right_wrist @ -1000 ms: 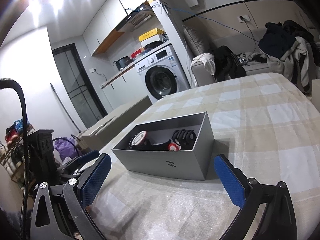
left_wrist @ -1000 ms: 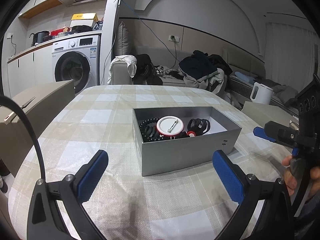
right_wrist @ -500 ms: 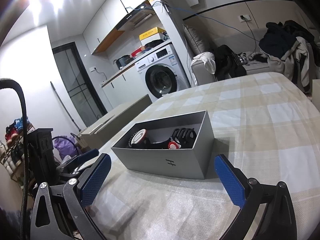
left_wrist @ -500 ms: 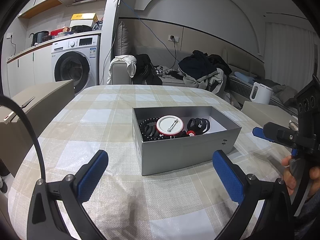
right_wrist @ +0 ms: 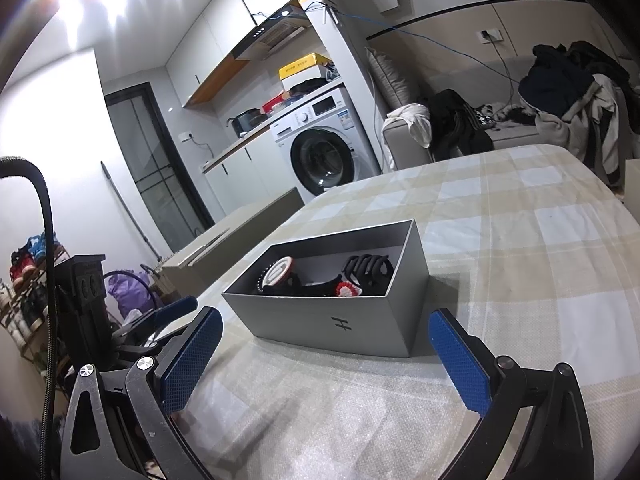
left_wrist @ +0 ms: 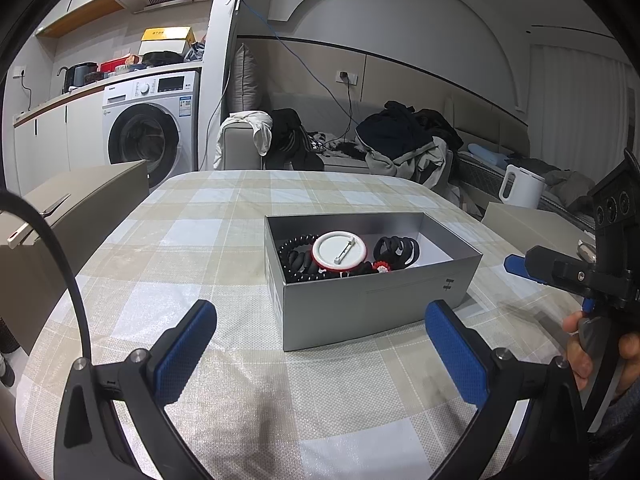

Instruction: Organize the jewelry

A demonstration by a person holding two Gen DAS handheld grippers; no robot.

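Observation:
A grey open box (left_wrist: 400,304) (right_wrist: 352,322) stands on the checked tablecloth. Inside lie a round white badge with a red rim (left_wrist: 339,250) (right_wrist: 276,273), a black bead bracelet (left_wrist: 294,248), black hair ties (left_wrist: 397,249) (right_wrist: 370,269) and a small red and white piece (left_wrist: 382,267) (right_wrist: 347,290). My left gripper (left_wrist: 320,354) is open, empty, low over the cloth just short of the box's near wall. My right gripper (right_wrist: 325,358) is open too, empty, facing the box's short end with the logo. Each gripper shows at the edge of the other's view.
The table (left_wrist: 224,224) is covered with a beige and white checked cloth. Beige box-like furniture (left_wrist: 72,216) stands at its left edge. A washing machine (left_wrist: 148,132), a sofa with piled clothes (left_wrist: 400,140) and a white kettle (left_wrist: 520,188) lie beyond. A hand (left_wrist: 588,348) holds the right gripper.
Almost nothing moved. Both grippers stay open and hold their places; the views have shifted only slightly.

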